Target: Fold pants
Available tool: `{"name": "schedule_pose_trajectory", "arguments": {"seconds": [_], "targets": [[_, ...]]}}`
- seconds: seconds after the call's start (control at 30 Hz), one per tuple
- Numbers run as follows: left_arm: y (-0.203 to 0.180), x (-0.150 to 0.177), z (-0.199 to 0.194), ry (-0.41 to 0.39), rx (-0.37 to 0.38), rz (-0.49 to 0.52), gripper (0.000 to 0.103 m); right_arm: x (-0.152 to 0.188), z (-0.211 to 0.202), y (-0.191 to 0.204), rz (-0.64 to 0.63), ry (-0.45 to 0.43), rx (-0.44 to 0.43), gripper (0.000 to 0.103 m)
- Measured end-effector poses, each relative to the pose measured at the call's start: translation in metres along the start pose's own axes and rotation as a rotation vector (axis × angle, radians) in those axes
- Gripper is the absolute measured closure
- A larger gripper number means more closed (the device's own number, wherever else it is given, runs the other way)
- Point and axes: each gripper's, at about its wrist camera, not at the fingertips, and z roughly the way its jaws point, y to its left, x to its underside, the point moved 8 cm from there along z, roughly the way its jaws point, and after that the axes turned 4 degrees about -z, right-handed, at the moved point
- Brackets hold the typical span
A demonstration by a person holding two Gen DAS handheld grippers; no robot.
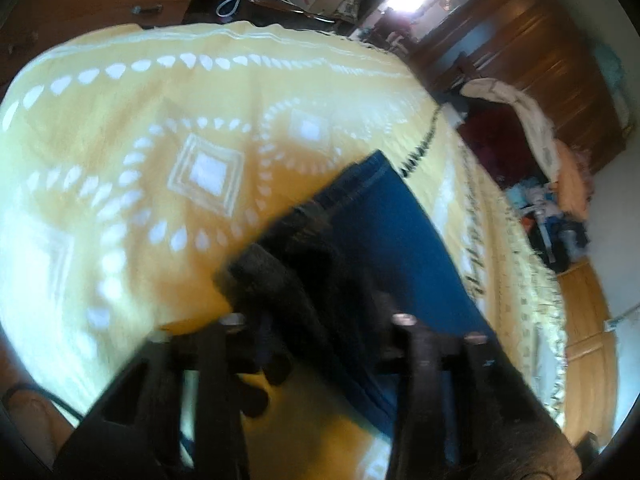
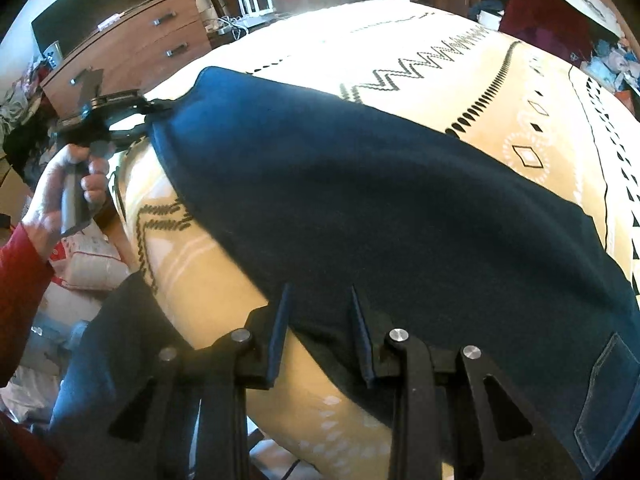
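Observation:
Dark blue pants (image 2: 360, 200) lie stretched across a yellow patterned bedspread (image 2: 420, 52); a back pocket (image 2: 608, 392) shows at the lower right. My left gripper (image 2: 150, 114) is shut on the hem end of the pants at the far left, held by a hand. In the left wrist view that gripper (image 1: 320, 264) is blurred, with the blue cloth (image 1: 392, 240) running out from between its fingers. My right gripper (image 2: 322, 312) is open, its fingers (image 2: 280, 332) at the near edge of the pants, holding nothing.
A wooden dresser (image 2: 132, 48) stands beyond the bed's far left corner. Piled clothes (image 2: 560, 4) lie at the far right. Bags and clutter (image 2: 80, 264) sit on the floor at the left. A wooden wardrobe (image 1: 532, 56) stands behind the bed.

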Motion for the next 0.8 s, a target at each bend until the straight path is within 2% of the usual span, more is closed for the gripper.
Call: {"name": "schedule_pose_trajectory", "arguments": {"seconds": [0.07, 0.13, 0.23, 0.33, 0.4, 0.47, 0.6, 0.67, 0.73, 0.77, 0.8], "targets": [[-0.008, -0.005, 0.004, 0.006, -0.021, 0.039, 0.092, -0.002, -0.007, -0.005, 0.024, -0.023, 0.017, 0.070], [-0.035, -0.008, -0.003, -0.027, -0.046, 0.144, 0.094, -0.001, -0.023, -0.018, 0.078, -0.062, 0.038, 0.079], [-0.101, -0.001, -0.013, -0.045, 0.022, 0.280, 0.095, 0.011, -0.056, -0.056, 0.218, -0.127, 0.091, 0.081], [-0.182, 0.025, -0.013, -0.031, 0.124, 0.408, 0.095, 0.037, -0.089, -0.099, 0.338, -0.176, 0.153, 0.081], [-0.245, 0.058, -0.011, -0.008, 0.204, 0.503, 0.095, 0.060, -0.109, -0.125, 0.410, -0.196, 0.193, 0.081], [-0.290, 0.092, -0.010, 0.012, 0.269, 0.576, 0.095, 0.083, -0.125, -0.148, 0.469, -0.210, 0.219, 0.081], [-0.376, 0.195, -0.002, 0.099, 0.384, 0.753, 0.094, 0.127, -0.146, -0.189, 0.547, -0.221, 0.245, 0.081], [-0.397, 0.251, 0.006, 0.156, 0.423, 0.835, 0.094, 0.150, -0.150, -0.209, 0.585, -0.219, 0.249, 0.081], [-0.400, 0.307, 0.016, 0.224, 0.438, 0.917, 0.094, 0.168, -0.154, -0.225, 0.611, -0.221, 0.252, 0.081], [-0.395, 0.343, 0.029, 0.278, 0.412, 0.975, 0.094, 0.178, -0.156, -0.234, 0.627, -0.224, 0.250, 0.081], [-0.389, 0.365, 0.040, 0.325, 0.369, 1.017, 0.092, 0.187, -0.156, -0.239, 0.642, -0.227, 0.246, 0.081]]}}
